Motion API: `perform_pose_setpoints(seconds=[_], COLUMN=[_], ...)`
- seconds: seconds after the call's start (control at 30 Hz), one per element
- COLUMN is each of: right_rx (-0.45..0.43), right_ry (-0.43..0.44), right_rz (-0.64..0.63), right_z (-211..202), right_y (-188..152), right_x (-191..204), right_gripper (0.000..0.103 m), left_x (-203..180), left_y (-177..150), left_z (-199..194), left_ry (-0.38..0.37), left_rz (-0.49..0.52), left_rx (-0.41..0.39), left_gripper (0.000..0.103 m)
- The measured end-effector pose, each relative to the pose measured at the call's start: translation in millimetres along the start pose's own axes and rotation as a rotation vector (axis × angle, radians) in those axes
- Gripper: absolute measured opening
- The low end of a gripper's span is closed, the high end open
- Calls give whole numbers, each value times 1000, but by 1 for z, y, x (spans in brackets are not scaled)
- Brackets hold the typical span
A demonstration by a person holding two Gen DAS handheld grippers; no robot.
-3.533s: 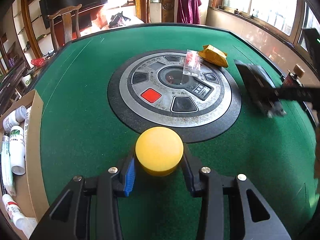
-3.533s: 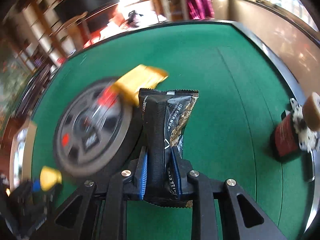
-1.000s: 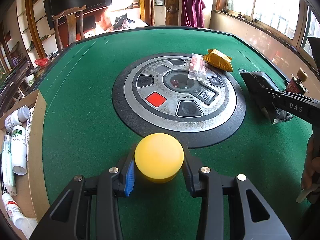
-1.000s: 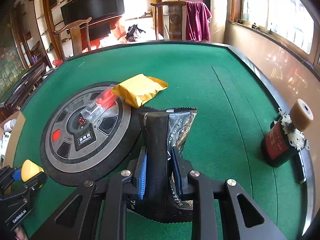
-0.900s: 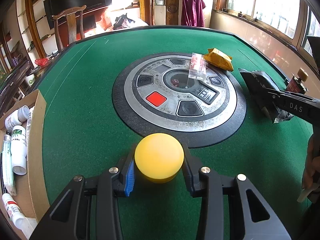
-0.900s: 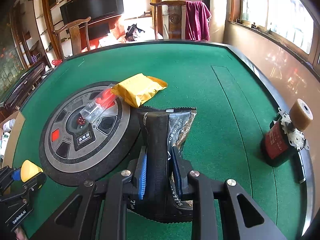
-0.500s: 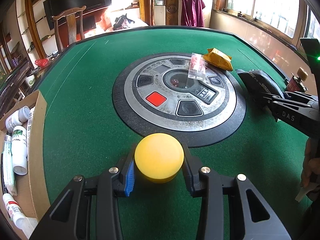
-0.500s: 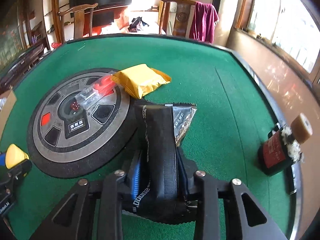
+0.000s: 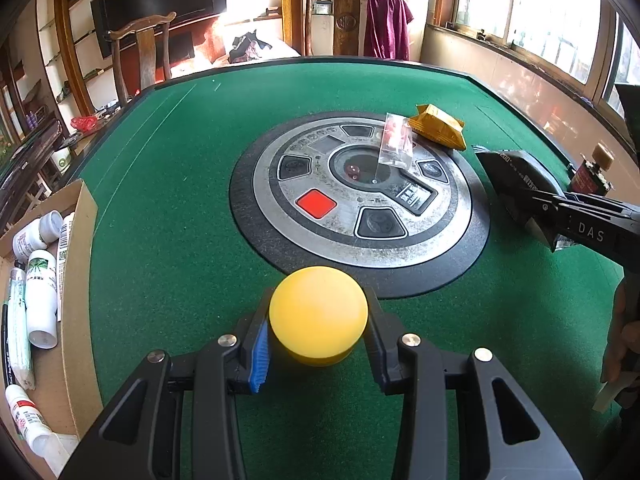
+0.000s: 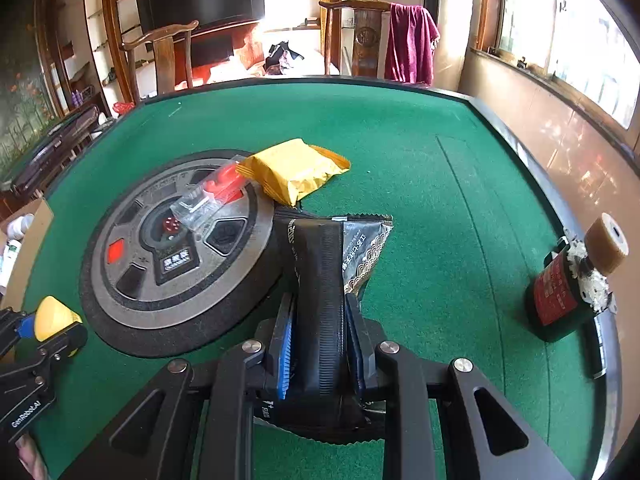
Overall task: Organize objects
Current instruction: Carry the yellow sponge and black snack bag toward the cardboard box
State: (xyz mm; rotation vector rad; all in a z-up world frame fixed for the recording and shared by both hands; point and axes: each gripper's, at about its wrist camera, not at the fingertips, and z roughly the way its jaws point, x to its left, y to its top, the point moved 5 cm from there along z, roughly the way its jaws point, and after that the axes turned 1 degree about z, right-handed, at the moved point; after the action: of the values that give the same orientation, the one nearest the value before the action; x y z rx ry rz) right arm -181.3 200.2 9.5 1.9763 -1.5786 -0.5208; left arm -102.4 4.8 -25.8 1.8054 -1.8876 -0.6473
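Note:
My left gripper (image 9: 318, 350) is shut on a round yellow lid-like object (image 9: 318, 312), held just above the green felt at the near edge of the round centre panel (image 9: 360, 192). My right gripper (image 10: 320, 344) is shut on a black snack packet (image 10: 328, 276), held upright beside the panel's right rim; the packet also shows in the left wrist view (image 9: 516, 178). A yellow snack packet (image 10: 294, 168) and a clear sachet with red contents (image 10: 210, 196) lie on the panel's far side.
A cardboard box (image 9: 76, 280) with white bottles (image 9: 40, 292) stands at the table's left edge. A dark bottle with a red label and cork top (image 10: 568, 284) stands near the right rim. Wooden chairs (image 9: 136, 60) stand behind the table.
The right gripper has tilted and shifted slightly with the black packet, nearer the centre panel. The left gripper and the yellow object have stayed still.

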Motion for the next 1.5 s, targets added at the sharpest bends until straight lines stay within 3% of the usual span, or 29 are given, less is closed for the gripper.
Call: perform_pose_setpoints(seconds=[0.33,0.67,1.5], right_rx=[-36,-104,-123], right_ry=[56,140,308], right_rz=[34,-12,-96], right_z=[-12,-49,-83], right_y=[3,-5,-29], right_x=[5,47,157], right_gripper=[24,24,25], left_x=[2,7,86], left_y=[4,-1,-23], left_z=[-8,-33,-108], left_ry=[-26,-31,15], left_rz=[-25,-62,-210], left_rx=[-21,-54,-174], left_gripper=[39,39,39])
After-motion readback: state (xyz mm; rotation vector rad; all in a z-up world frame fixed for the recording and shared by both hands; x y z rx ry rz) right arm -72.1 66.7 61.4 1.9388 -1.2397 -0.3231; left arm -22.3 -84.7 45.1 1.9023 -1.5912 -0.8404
